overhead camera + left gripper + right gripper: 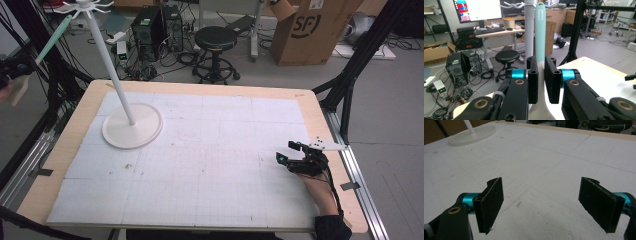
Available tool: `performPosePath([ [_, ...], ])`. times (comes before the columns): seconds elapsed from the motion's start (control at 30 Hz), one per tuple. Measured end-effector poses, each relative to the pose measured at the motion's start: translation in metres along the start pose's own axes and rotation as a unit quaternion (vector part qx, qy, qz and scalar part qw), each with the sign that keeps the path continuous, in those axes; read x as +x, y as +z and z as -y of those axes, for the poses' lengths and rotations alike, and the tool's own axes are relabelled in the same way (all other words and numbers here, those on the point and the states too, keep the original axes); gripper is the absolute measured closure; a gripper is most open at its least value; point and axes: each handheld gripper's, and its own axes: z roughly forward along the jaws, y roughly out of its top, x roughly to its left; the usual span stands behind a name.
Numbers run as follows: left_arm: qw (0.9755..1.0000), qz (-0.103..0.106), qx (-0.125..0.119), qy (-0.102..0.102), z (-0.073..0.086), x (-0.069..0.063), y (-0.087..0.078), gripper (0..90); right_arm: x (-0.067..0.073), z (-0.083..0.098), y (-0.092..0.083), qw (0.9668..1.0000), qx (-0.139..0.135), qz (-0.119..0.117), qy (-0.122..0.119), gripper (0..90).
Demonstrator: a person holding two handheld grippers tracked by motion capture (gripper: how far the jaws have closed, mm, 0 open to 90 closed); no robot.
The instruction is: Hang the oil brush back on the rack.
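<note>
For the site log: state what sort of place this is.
Likely a robotics lab or workshop: black desktop computer towers among tangled floor cables, a big brown cardboard shipping box, and a wall monitor above a cluttered wooden desk.

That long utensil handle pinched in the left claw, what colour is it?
Pale mint green; the handle shows best in the left gripper view, clamped by the left claw.

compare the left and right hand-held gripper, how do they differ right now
The left hand-held gripper is shut on the mint-green utensil handle; the right hand-held gripper stands wide open with nothing between its jaws. The left is raised off the table's left edge near the white rack; the right sits low over the white mat at the table's right. Both have black jaws with blue fittings.
</note>
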Motion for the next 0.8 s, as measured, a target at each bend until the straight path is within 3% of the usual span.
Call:
performPosePath([
  [0.5,1.0,-0.007,0.002,-0.006,0.011,0.002,0.013,80.7,0.0,0.0,0.0,1.0,-0.001,0.0,-0.001,19.4],
  [0.6,0.9999,0.0,-0.005,-0.013,0.015,0.001,0.013,67.2,0.0,0.0,0.0,1.0,0.0,0.0,0.0,19.4],
  [0.7,0.9997,0.021,-0.006,-0.007,0.022,-0.001,0.014,52.0,0.0,0.0,0.0,1.0,0.0,0.001,0.001,19.4],
  [0.8,0.9991,0.04,-0.007,-0.008,0.034,-0.006,0.017,43.8,0.0,0.0,0.0,1.0,0.002,0.001,-0.002,19.4],
])
